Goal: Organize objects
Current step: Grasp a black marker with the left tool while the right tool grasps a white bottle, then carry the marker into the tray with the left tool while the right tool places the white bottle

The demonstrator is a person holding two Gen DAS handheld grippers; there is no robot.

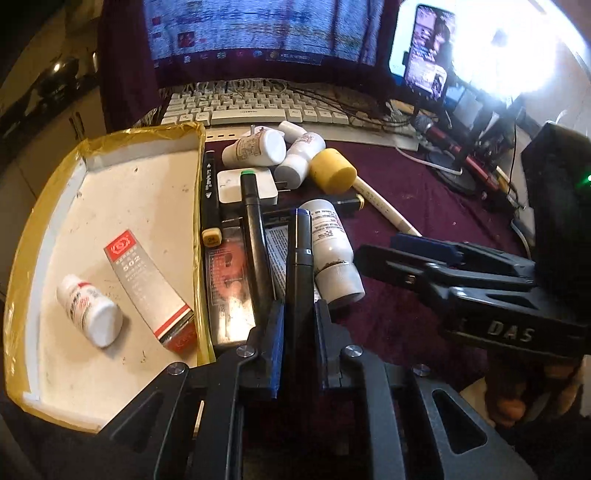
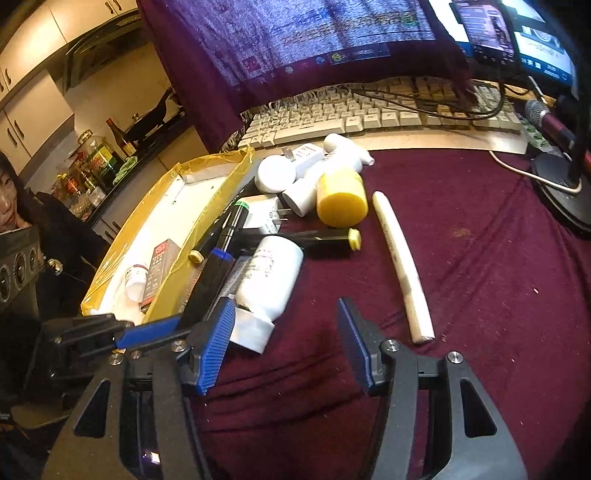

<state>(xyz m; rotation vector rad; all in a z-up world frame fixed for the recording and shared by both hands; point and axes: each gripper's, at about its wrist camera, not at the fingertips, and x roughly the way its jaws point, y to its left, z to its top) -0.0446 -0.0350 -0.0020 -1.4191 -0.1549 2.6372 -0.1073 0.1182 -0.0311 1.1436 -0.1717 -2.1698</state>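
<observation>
Your left tool [image 1: 298, 325] is gripping the blue-capped black marker [image 1: 300, 266], just right of the yellow-taped tray [image 1: 201, 155]. Your right tool [image 2: 284, 343] is hovering wide open over the maroon worktop [image 2: 461, 258], near the white bottle [image 2: 267, 273].

This is a home. A computer screen [image 2: 295, 33] and a white keyboard [image 2: 369, 114] sit on a bench with a dark red cloth [image 2: 461, 258]. Behind it is a kitchen, with cupboards [image 2: 33, 107], a pan [image 2: 151, 114] and bottles [image 2: 99, 158] on the counter. A microphone [image 2: 546, 118] stands nearby.
</observation>
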